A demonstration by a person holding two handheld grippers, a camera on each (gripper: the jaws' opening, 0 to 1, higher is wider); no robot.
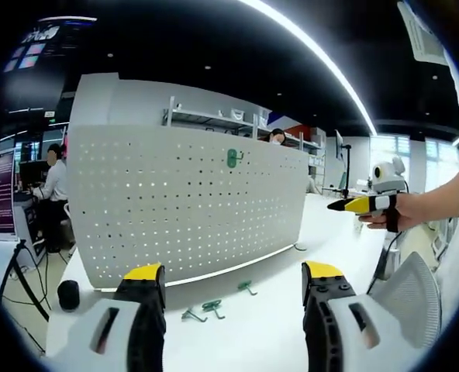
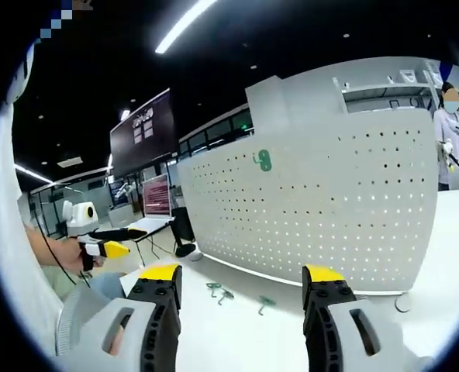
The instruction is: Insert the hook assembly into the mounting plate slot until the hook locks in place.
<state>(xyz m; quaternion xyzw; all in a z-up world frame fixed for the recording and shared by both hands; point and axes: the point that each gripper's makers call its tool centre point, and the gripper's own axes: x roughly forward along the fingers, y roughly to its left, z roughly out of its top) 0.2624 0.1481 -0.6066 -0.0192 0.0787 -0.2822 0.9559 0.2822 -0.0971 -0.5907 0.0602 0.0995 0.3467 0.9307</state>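
Both tongs empty, jaws apart: green hooks [image 1: 212, 308] lie on table ahead, between left gripper [image 1: 233, 280] jaws, before pegboard [image 1: 191, 201]; right gripper [image 2: 241, 280] similarly near.

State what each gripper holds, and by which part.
Nothing. The left gripper and right gripper are open and empty; the hooks lie loose on the table.

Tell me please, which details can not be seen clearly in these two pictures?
- Loose green hooks on the table: too small in both views to tell their shape.
- Green hook on the pegboard: too small to tell whether it is locked.
- Pegboard bottom edge: partly hidden by the left gripper in the left gripper view.
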